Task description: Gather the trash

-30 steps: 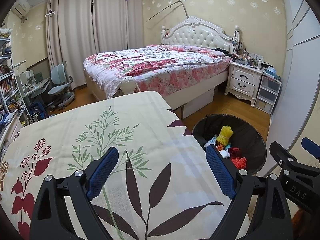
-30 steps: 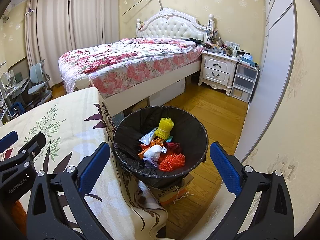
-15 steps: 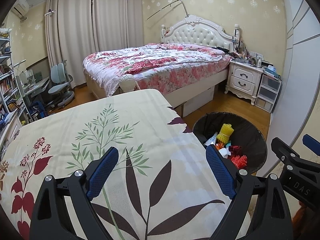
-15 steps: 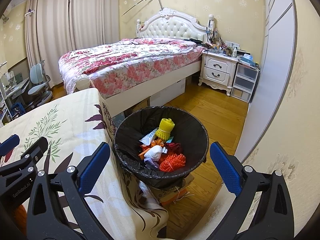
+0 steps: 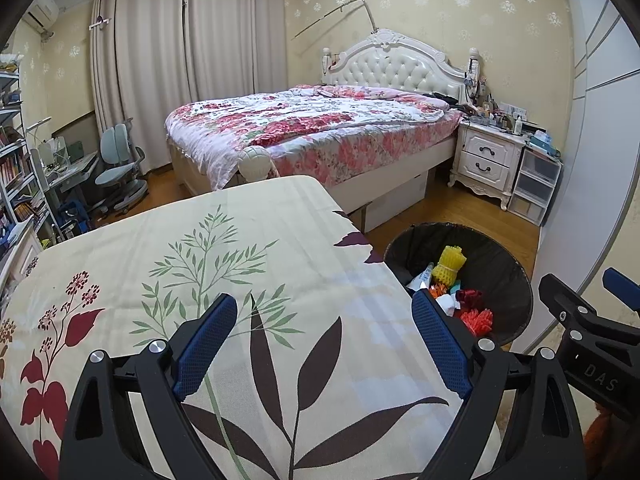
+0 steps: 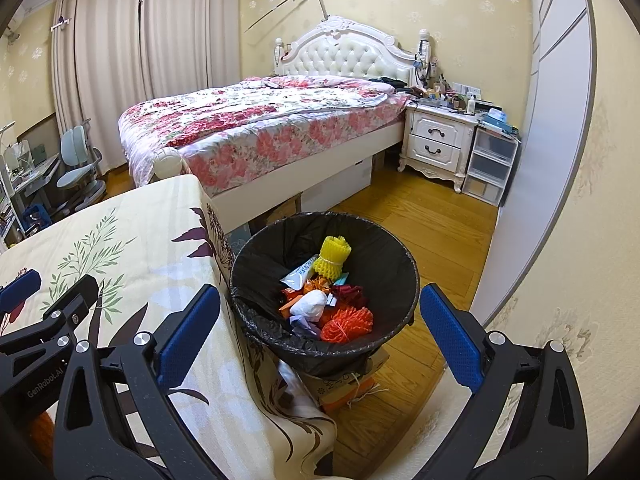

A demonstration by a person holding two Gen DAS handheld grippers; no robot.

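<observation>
I judge the job nearly done: the trash [image 6: 326, 296] sits piled in the bin [image 6: 256, 264] at frame centre, and the counter [image 5: 280, 240] shows none. Both my left gripper [image 5: 324, 344] and right gripper [image 6: 320, 336] have fingers spread, empty.

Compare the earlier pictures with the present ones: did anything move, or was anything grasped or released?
Nothing visibly changed. Both the left gripper and the right gripper stay open and empty, and the trash stays in the bin beside the table.
</observation>
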